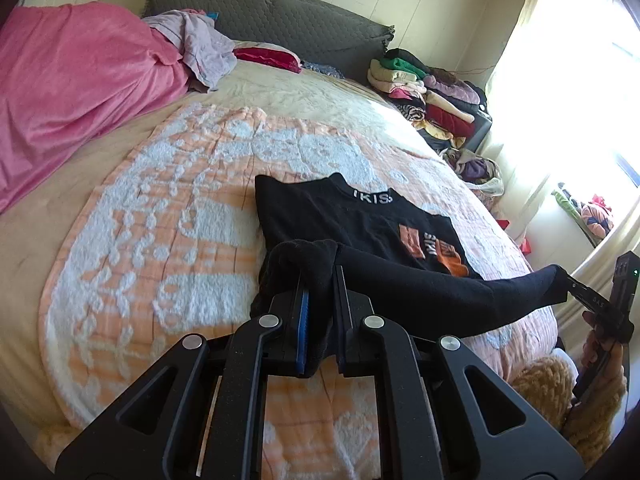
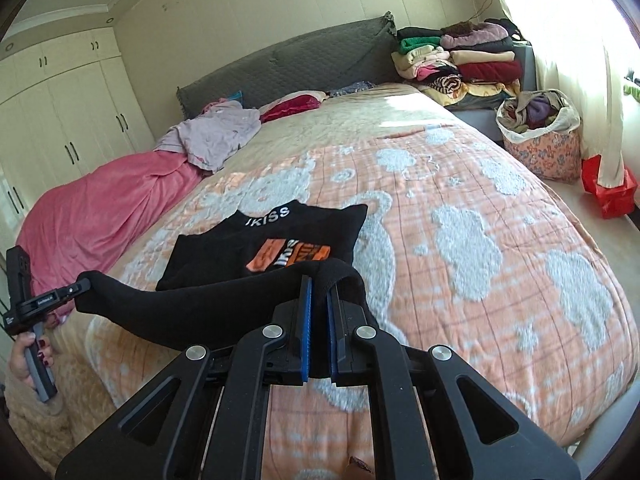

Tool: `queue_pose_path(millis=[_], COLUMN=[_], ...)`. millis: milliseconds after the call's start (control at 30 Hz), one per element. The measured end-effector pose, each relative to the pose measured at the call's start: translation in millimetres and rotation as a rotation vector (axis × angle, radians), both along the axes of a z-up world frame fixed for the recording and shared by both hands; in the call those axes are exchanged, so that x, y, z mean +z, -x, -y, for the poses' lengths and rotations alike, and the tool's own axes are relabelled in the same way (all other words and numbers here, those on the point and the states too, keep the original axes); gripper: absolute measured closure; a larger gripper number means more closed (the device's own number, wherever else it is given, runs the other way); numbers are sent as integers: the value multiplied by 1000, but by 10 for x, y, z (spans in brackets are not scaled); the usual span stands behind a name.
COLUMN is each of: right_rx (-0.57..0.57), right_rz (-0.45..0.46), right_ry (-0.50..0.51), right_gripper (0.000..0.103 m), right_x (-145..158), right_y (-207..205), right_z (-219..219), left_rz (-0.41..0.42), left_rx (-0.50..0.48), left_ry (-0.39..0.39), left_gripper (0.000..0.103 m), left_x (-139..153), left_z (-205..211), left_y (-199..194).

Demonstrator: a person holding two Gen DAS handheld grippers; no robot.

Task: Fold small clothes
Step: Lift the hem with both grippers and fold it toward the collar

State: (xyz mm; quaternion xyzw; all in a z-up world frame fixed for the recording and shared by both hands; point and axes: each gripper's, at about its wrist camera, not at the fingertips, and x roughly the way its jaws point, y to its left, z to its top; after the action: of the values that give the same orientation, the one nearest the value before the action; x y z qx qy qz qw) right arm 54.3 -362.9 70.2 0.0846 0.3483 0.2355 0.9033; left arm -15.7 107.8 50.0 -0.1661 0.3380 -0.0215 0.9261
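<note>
A small black shirt (image 1: 332,216) with white collar lettering and an orange print lies on the orange and white bedspread (image 1: 160,208). Its lower hem is lifted and stretched between both grippers. My left gripper (image 1: 320,280) is shut on the hem's left corner. My right gripper (image 2: 319,286) is shut on the hem's right corner. The shirt (image 2: 248,252) shows in the right wrist view, with the left gripper (image 2: 82,283) at the far left. The right gripper (image 1: 568,280) shows at the right edge of the left wrist view.
A pink blanket (image 1: 76,80) and a lilac garment (image 1: 204,48) lie at the bed's far left. Folded clothes (image 2: 460,60) are stacked by the grey headboard (image 2: 300,68). A floral basket of clothes (image 2: 540,136) and a red box (image 2: 608,188) stand right of the bed.
</note>
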Motion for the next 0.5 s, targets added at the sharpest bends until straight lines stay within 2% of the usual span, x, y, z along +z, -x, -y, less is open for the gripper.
queue_pose_path(millis=[500], right_rx=[-10], right_rz=[-25], right_ry=[70], right_gripper=[97], right_x=[13], right_y=[-709], right_z=[-334], left_rz=[-18], left_rx=[13], left_ry=[-28], left_gripper=[99], left_x=[-5], left_z=[-149], left_y=[-594])
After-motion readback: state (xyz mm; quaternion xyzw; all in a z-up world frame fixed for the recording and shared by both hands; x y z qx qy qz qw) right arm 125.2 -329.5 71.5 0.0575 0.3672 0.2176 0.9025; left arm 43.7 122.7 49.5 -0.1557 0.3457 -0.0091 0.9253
